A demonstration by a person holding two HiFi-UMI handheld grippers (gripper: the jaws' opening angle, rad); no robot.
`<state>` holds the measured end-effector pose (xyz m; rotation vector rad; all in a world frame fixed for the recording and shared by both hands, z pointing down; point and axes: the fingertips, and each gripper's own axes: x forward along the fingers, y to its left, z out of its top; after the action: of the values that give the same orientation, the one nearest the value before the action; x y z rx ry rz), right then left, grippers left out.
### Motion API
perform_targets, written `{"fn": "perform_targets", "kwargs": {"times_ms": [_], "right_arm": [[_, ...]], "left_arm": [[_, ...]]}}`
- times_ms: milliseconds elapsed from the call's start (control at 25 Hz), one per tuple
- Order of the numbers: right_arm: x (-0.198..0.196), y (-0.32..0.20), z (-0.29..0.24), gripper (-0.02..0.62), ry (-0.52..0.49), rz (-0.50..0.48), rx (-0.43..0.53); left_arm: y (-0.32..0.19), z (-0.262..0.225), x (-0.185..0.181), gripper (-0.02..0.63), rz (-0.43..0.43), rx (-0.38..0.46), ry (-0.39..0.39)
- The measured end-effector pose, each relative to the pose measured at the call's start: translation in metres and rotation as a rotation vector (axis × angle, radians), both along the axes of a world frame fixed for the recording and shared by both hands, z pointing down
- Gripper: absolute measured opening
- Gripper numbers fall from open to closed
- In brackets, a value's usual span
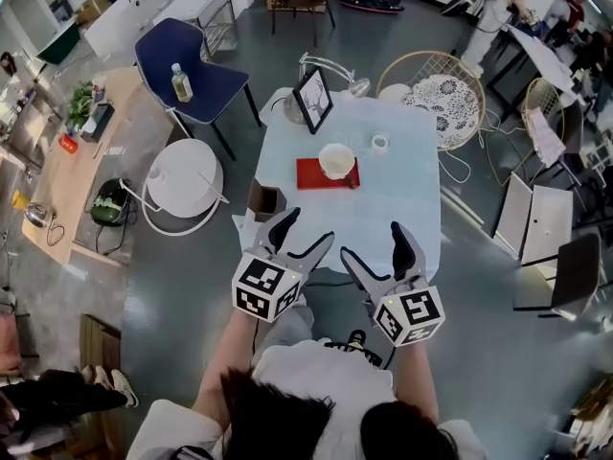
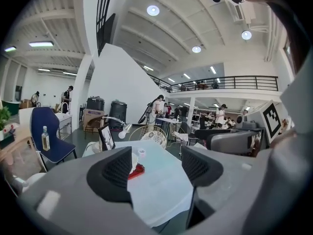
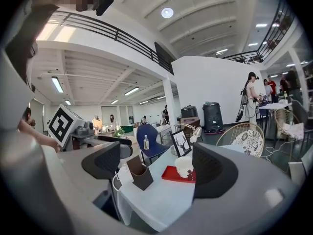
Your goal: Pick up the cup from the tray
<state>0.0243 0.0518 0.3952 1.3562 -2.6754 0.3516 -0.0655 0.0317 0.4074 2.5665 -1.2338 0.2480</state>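
Observation:
A white cup (image 1: 335, 159) stands on a red tray (image 1: 311, 173) in the middle of a pale blue table (image 1: 402, 209). The right gripper view shows the cup (image 3: 184, 166) upright on the tray (image 3: 171, 175); in the left gripper view the tray (image 2: 139, 170) peeks from behind the left pad. My left gripper (image 1: 308, 232) and right gripper (image 1: 372, 246) hover side by side over the table's near edge, well short of the tray. Both are open with nothing between their jaws. The left gripper (image 2: 156, 168) and right gripper (image 3: 157, 164) point at the table.
A brown box (image 1: 265, 201) stands at the table's near left corner, a framed picture (image 1: 313, 99) and desk lamp (image 1: 330, 65) at the far side, a small white thing (image 1: 379, 143) right of the tray. A blue chair (image 1: 192, 75), white stool (image 1: 184, 177) and wicker chair (image 1: 436, 89) surround the table.

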Motion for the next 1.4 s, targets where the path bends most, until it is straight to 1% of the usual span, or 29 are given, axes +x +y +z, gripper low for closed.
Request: {"fn": "perform_targets", "kwargs": {"times_ms": [160, 280, 400, 480, 600, 760, 800, 1040, 1160, 1280, 1400], "right_arm": [[-0.01, -0.026, 0.002, 0.474, 0.04, 0.02, 0.01], [-0.015, -0.044, 0.0, 0.476, 0.048, 0.044, 0.018], [-0.017, -0.058, 0.0, 0.479, 0.061, 0.06, 0.03], [-0.019, -0.068, 0.002, 0.488, 0.07, 0.063, 0.034], [-0.017, -0.084, 0.005, 0.492, 0.079, 0.063, 0.024], [-0.014, -0.106, 0.012, 0.495, 0.087, 0.052, 0.001], [-0.014, -0.111, 0.014, 0.495, 0.093, 0.044, -0.005], [-0.012, -0.143, 0.039, 0.52, 0.131, -0.022, -0.057], [-0.008, -0.163, 0.056, 0.522, 0.154, -0.052, -0.078], [-0.003, -0.182, 0.075, 0.522, 0.192, -0.089, -0.099], [-0.002, -0.193, 0.096, 0.522, 0.232, -0.136, -0.116]], "left_arm": [[-0.031, 0.0, -0.007, 0.311, 0.019, -0.001, 0.004], [-0.05, 0.002, -0.009, 0.319, 0.051, 0.009, -0.013], [-0.063, 0.01, -0.011, 0.338, 0.085, -0.015, -0.018], [-0.074, 0.016, -0.012, 0.354, 0.098, -0.024, -0.034], [-0.09, 0.024, -0.011, 0.373, 0.12, -0.016, -0.084], [-0.11, 0.033, -0.007, 0.389, 0.125, -0.049, -0.072], [-0.115, 0.035, -0.006, 0.389, 0.124, -0.05, -0.08], [-0.14, 0.072, -0.001, 0.389, 0.118, -0.083, -0.222], [-0.153, 0.088, 0.007, 0.389, 0.13, -0.102, -0.26], [-0.168, 0.107, 0.018, 0.389, 0.165, -0.121, -0.294], [-0.179, 0.13, 0.019, 0.389, 0.192, -0.144, -0.352]]}}
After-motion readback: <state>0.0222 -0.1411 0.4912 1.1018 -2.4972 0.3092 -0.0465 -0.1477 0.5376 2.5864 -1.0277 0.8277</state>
